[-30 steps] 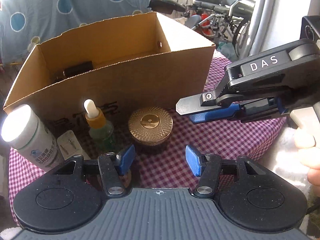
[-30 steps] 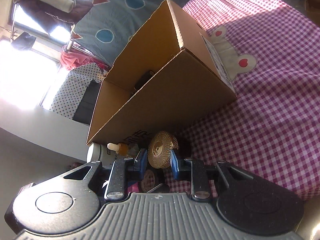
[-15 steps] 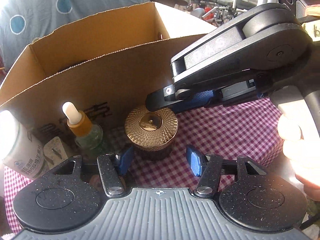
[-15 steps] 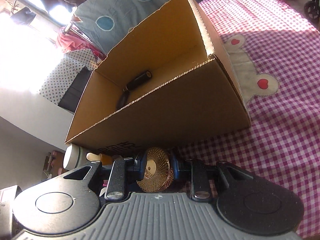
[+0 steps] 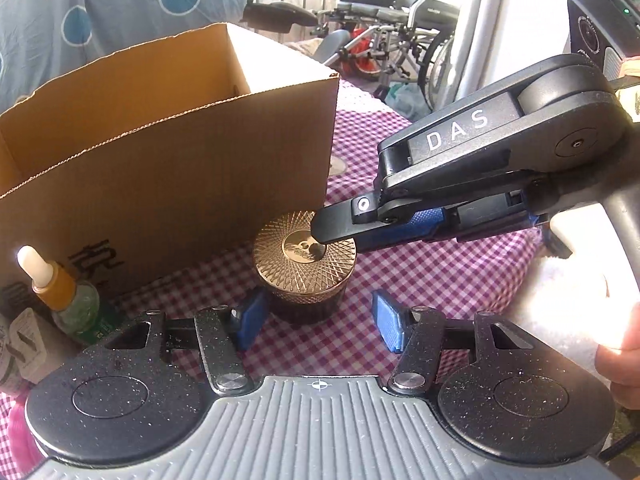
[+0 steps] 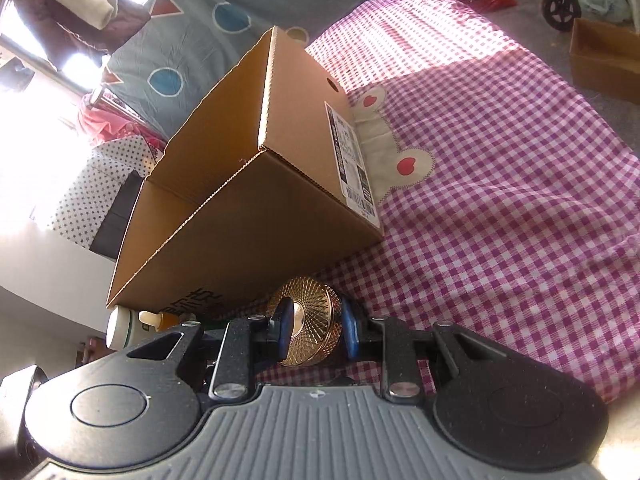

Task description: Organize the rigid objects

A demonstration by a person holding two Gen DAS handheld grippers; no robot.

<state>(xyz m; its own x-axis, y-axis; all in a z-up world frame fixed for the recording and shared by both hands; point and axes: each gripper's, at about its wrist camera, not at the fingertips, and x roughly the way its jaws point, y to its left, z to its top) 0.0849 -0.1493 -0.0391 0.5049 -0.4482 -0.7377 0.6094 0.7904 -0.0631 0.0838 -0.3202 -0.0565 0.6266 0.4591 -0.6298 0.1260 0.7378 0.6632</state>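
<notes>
A round jar with a gold ridged lid (image 5: 305, 258) stands on the checked cloth in front of the open cardboard box (image 5: 168, 160). My right gripper (image 6: 315, 330) reaches in from the right and straddles the jar (image 6: 310, 330), one finger over the lid top, one under; its blue pads sit at the jar's sides. My left gripper (image 5: 316, 326) is open and empty just short of the jar. The right gripper's upper finger (image 5: 340, 220) lies across the lid in the left wrist view.
A green dropper bottle with a cream bulb (image 5: 64, 300) and a white bottle (image 6: 122, 328) stand left of the jar by the box front. A small packet (image 5: 24, 344) lies at the far left. Purple checked cloth (image 6: 500, 208) spreads right. Wheelchairs (image 5: 392, 40) stand beyond.
My right gripper has slid back toward the right while staying around the jar. My left gripper has shifted right, so the box and bottles sit further left.
</notes>
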